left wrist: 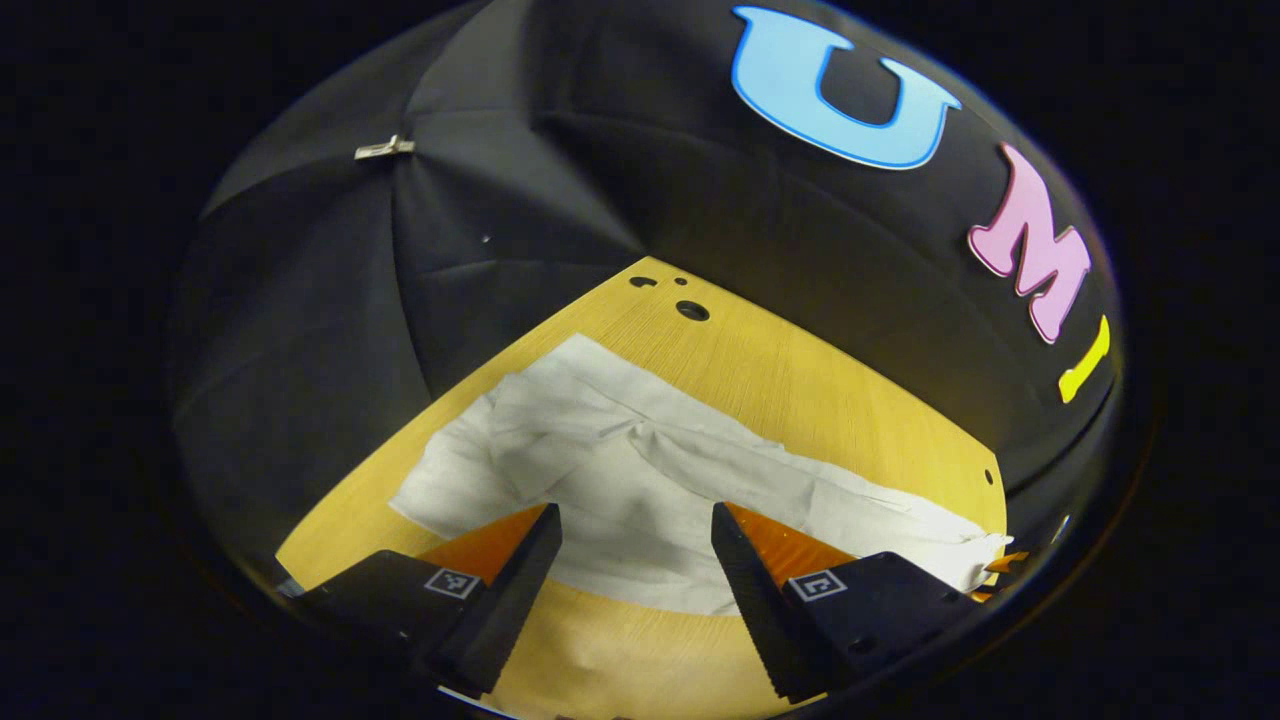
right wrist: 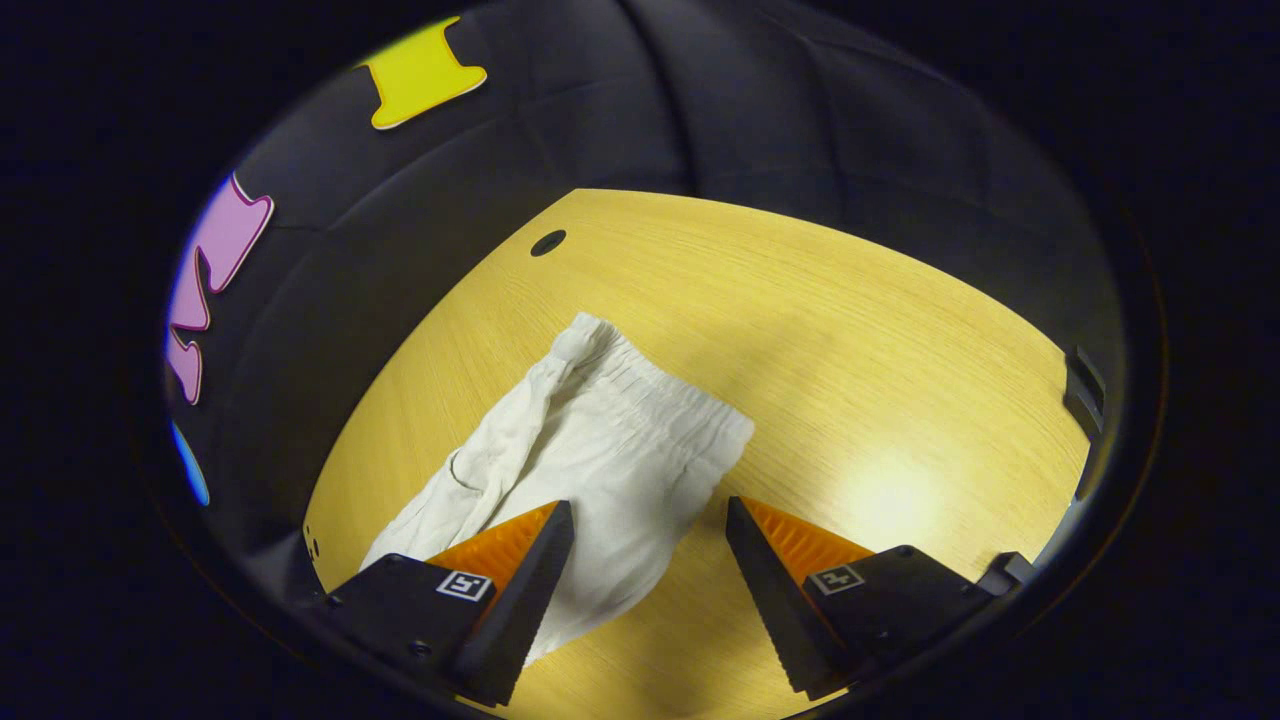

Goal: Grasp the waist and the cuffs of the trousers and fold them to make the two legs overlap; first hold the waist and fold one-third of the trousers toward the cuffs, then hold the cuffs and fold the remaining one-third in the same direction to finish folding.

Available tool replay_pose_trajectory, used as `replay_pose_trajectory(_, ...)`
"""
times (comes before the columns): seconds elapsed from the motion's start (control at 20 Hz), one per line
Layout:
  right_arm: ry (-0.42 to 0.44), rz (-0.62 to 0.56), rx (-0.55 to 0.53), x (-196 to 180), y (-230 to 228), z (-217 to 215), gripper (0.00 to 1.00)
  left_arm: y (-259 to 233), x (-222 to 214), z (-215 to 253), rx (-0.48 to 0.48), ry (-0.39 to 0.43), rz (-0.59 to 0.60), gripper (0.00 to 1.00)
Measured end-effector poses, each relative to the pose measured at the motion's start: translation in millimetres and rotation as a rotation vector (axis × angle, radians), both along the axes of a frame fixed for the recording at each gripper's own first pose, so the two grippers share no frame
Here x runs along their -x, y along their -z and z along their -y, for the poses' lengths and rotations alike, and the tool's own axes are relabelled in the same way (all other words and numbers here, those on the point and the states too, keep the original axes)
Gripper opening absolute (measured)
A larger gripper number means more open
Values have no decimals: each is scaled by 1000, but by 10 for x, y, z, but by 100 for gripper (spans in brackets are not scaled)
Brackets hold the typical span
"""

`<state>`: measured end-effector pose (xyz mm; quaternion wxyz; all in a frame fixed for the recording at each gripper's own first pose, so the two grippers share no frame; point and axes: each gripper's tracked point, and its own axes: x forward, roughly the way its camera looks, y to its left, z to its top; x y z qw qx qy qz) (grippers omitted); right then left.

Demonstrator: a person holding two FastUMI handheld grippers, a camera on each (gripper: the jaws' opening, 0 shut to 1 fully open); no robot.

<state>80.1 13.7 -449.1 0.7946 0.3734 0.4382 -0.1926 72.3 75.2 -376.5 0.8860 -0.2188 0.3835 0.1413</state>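
trousers (right wrist: 590, 450) | lower legs hidden behind hand-held gripper fingers (right wrist: 500, 580)

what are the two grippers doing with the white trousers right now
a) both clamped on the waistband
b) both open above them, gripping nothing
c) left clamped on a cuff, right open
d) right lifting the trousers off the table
b: the left gripper and the right gripper each have fingers spread wide with nothing between them, while the trousers lie flat on the wooden table.
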Motion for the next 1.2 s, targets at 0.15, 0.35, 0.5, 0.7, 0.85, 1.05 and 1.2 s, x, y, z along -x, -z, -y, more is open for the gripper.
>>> replay_pose_trajectory(0.15,38,-19,0,-116,42,-15,98,100,121,4,46,-39,-29,96)
replay_pose_trajectory(0.35,109,-115,52,21,127,168,63,293,322,1,90,-95,-110,96)
replay_pose_trajectory(0.5,150,-119,-21,16,119,116,2,402,372,53,168,-150,-147,96)
replay_pose_trajectory(0.7,158,-92,-45,-1,126,125,6,596,409,50,267,-257,-211,96)
replay_pose_trajectory(0.85,153,-89,-51,6,124,116,6,639,305,-38,278,-294,-205,96)
replay_pose_trajectory(1.05,143,-85,-55,9,128,113,6,619,-30,-99,344,-363,-147,95)
replay_pose_trajectory(1.2,143,-82,-60,0,135,113,5,702,-209,-180,347,-393,-156,88)
